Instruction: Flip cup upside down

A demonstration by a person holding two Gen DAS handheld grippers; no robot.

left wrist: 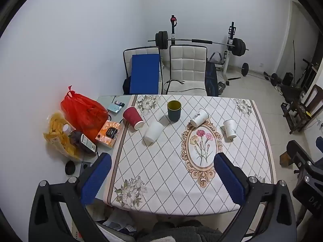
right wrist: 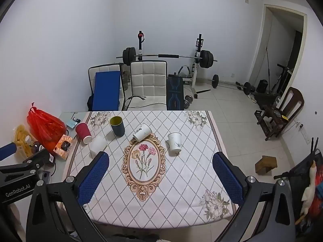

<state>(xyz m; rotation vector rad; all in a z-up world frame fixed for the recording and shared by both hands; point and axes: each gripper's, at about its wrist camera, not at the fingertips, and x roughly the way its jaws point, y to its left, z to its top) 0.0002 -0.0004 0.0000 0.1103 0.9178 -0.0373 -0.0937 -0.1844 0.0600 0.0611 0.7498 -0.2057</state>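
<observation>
Several cups stand on the patterned tablecloth (left wrist: 161, 171). A dark green cup (left wrist: 174, 110) with a yellow inside stands upright with its mouth up. A red paper cup (left wrist: 132, 117), a plain white cup (left wrist: 153, 131), a white cup with a logo (left wrist: 199, 117) and a white cup with a plant print (left wrist: 229, 128) stand mouth down. The same cups show in the right wrist view: green (right wrist: 117, 126), red (right wrist: 83, 132), white (right wrist: 98, 143), logo (right wrist: 142, 132), print (right wrist: 174, 142). My left gripper (left wrist: 161, 167) and right gripper (right wrist: 160, 165) are open, empty, over the table's near half.
A red plastic bag (left wrist: 83, 113), a bag of chips (left wrist: 58, 135), a bottle, an orange box (left wrist: 109, 131) and a power strip crowd the table's left side by the wall. Two white chairs (left wrist: 187, 68) and a barbell rack stand behind the table.
</observation>
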